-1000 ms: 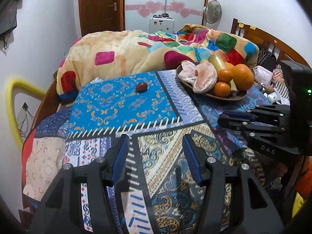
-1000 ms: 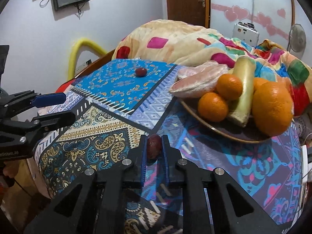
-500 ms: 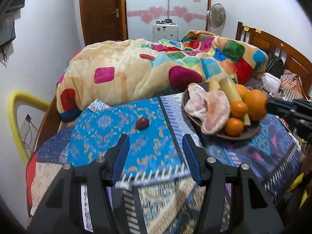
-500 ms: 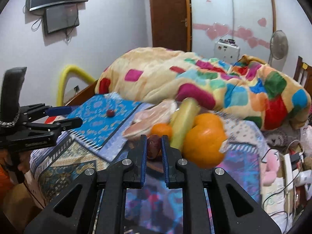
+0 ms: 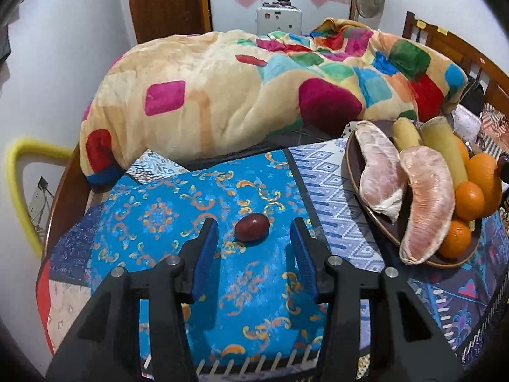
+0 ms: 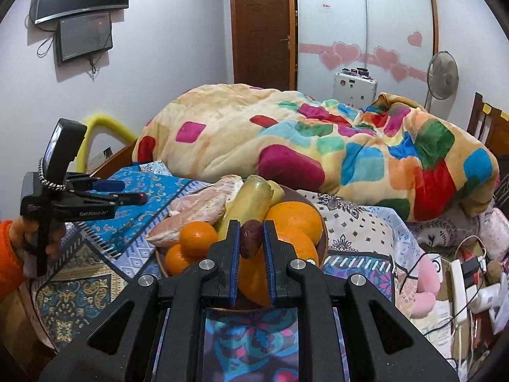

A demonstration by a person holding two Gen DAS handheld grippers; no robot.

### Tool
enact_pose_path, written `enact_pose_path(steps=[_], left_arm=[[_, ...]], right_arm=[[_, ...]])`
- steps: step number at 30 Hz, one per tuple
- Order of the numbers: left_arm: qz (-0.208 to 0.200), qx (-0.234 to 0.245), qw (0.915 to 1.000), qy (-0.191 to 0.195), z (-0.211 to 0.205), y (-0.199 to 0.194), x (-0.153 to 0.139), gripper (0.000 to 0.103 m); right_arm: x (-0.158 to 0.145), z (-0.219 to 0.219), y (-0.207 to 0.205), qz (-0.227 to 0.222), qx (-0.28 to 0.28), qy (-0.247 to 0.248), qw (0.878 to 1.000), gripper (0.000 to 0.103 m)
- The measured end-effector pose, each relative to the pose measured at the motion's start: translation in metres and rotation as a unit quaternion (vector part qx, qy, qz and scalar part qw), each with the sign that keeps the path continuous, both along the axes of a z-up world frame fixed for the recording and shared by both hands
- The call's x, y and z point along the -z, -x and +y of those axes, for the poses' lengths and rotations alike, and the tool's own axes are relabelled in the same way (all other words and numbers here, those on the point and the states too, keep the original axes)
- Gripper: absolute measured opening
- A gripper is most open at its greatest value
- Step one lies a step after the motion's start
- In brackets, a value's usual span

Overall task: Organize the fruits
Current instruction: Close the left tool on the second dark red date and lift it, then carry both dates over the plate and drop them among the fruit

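Dark brown, the plate (image 5: 350, 172) sits on the patterned cloth (image 5: 254, 286) and serves as the landmark. On it lie two peeled pomelo pieces (image 5: 426, 203), pale yellow-green stalks (image 5: 442, 146) and several oranges (image 5: 469, 195).

Left of the plate, well apart from it on the blue part of the cloth, lies a small dark red date (image 5: 252, 227). The left gripper (image 5: 254, 232) hovers over that date with its blue pads on either side; the jaws have just been closing, yet gaps show on both sides of the fruit and the pads do not touch it. In the right wrist view the left gripper (image 6: 127, 192) shows left of the plate (image 6: 322, 242), held by a hand (image 6: 38, 238) in an orange sleeve.

Above the near edge of the plate, the right gripper (image 6: 251, 238) is clamped tight on a second date (image 6: 251, 238), which stands upright between its pads in front of the big orange (image 6: 294, 222). Behind the plate lies a bright patchwork blanket (image 6: 318, 146).
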State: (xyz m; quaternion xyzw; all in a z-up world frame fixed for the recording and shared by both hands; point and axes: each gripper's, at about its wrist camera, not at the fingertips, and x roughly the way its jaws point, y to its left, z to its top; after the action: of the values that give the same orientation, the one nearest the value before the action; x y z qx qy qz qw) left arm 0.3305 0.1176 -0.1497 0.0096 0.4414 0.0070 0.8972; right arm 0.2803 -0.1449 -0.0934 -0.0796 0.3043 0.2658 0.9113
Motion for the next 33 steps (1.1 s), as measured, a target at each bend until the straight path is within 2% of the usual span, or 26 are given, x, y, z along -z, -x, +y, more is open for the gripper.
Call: enact_pose_path(steps=[2, 4, 9, 14, 18, 24, 27, 33], left_arm=[[0.01, -0.008, 0.9999, -0.003, 0.001, -0.005, 0.006, 0.047], [0.022, -0.017, 0.9995, -0.016, 0.0, -0.01, 0.013, 0.038], [0.017, -0.013, 0.9997, -0.008, -0.001, -0.01, 0.017, 0.027], [0.01, -0.01, 0.9997, -0.018, -0.004, -0.01, 0.016, 0.024], [-0.009, 0.009, 0.9996, -0.026, -0.012, 0.008, 0.008, 0.024], [-0.03, 0.043, 0.9985, -0.019, -0.032, 0.031, -0.015, 0.024], [-0.046, 0.059, 0.9968, -0.029, -0.047, 0.036, -0.03, 0.024], [-0.067, 0.087, 0.994, -0.007, -0.07, 0.038, -0.051, 0.024]], right_arm=[[0.003, -0.001, -0.002, 0.0, -0.002, -0.003, 1.0, 0.013], [0.002, -0.002, -0.001, -0.003, -0.005, -0.004, 1.0, 0.013], [0.001, 0.0, 0.002, -0.004, -0.018, -0.003, 1.0, 0.013], [-0.003, 0.0, 0.004, -0.008, -0.021, -0.008, 1.0, 0.013], [-0.007, -0.003, 0.006, -0.013, -0.019, -0.009, 1.0, 0.013], [-0.013, -0.008, 0.001, -0.018, -0.01, -0.008, 1.0, 0.013], [-0.016, -0.007, -0.003, -0.022, -0.006, -0.002, 1.0, 0.013], [-0.015, 0.001, -0.018, -0.012, -0.011, 0.002, 1.0, 0.013]])
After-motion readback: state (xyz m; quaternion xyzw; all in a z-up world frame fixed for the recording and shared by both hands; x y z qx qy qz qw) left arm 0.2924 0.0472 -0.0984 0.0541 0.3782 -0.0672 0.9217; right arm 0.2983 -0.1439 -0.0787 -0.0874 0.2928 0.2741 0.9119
